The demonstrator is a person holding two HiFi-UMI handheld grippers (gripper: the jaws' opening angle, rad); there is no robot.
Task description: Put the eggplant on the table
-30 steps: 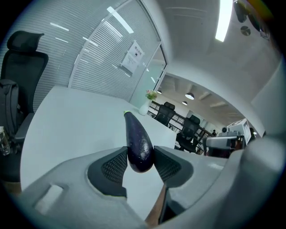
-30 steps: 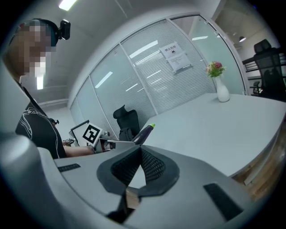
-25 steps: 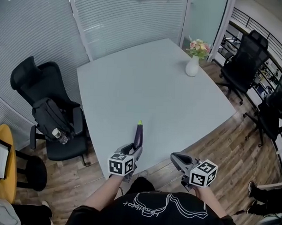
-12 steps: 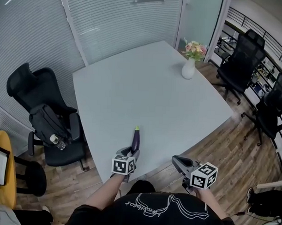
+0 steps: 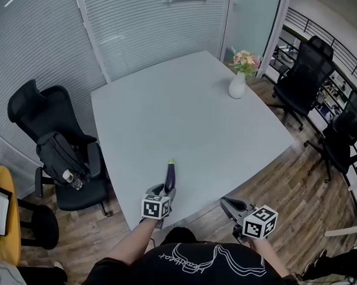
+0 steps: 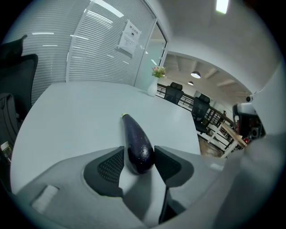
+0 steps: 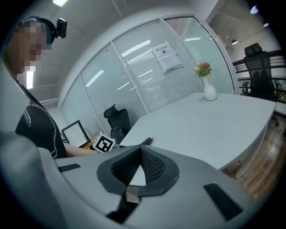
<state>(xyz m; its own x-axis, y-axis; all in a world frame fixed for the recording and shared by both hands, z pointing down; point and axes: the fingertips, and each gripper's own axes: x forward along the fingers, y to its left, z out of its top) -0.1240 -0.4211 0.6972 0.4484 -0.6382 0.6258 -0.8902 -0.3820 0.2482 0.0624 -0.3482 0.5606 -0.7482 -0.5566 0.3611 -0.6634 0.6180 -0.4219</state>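
Clamping the eggplant (image 5: 171,177) at bottom centre, low over the near edge of the table (image 5: 191,110), the left gripper (image 5: 167,192) seems ready to release: next its jaws must open, while the right gripper (image 5: 227,203) is closed and empty.

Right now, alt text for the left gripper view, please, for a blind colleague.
The left tool grips the fat end of a dark purple eggplant, whose tip points away over a pale grey table. A white vase of flowers stands at the table's far edge.

Black T-shirt (image 5: 204,273) with white print
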